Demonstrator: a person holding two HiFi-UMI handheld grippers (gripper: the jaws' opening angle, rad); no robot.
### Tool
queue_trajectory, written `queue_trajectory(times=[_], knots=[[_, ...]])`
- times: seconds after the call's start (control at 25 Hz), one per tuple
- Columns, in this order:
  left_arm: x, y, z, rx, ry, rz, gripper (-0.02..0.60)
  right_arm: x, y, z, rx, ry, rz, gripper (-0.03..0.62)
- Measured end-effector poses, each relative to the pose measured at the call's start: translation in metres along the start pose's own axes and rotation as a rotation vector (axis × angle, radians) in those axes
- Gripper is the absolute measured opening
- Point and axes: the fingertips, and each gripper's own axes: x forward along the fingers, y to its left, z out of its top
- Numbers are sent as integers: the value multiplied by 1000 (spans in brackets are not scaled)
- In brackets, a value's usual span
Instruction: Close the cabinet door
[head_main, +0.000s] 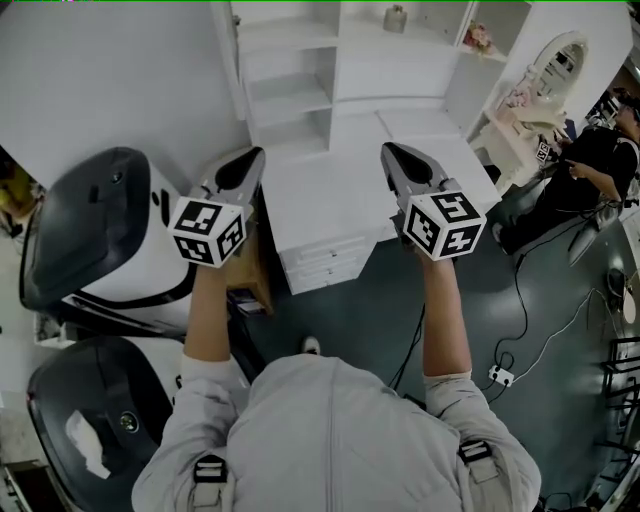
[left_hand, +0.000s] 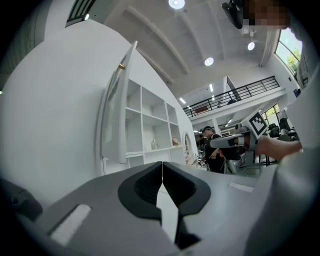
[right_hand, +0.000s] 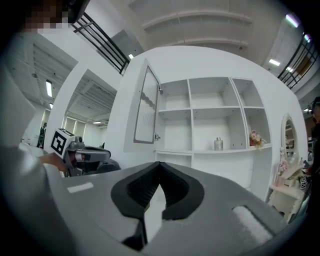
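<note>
one open cabinet door (right_hand: 145, 107) ahead, left of right gripper (right_hand: 159, 162)

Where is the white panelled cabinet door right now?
In the right gripper view the white panelled cabinet door hangs open at the left edge of the white shelving unit, left of the shelf holding a small bottle.

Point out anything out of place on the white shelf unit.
The cabinet door at the shelf unit's upper left stands swung wide open instead of shut. Nothing else there looks askew, spilled or damaged.
</note>
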Motion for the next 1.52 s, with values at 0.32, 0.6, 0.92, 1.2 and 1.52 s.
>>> queue_trajectory(times=[0.32,0.6,0.92,1.2,1.52], knots=[[7,52,2,-14,-26,79,122,43,12,12,-25,-64,19,2],[22,74,9,-2,-22,129,160,66,9,14,-32,-77,58,2],[42,87,6,10,27,230,152,82,-11,18,30,-70,144,2],[49,82,8,-26,17,303,127,87,-35,15,69,-46,235,2],[69,68,10,-46,24,382,124,88,-72,21,34,-71,295,2]])
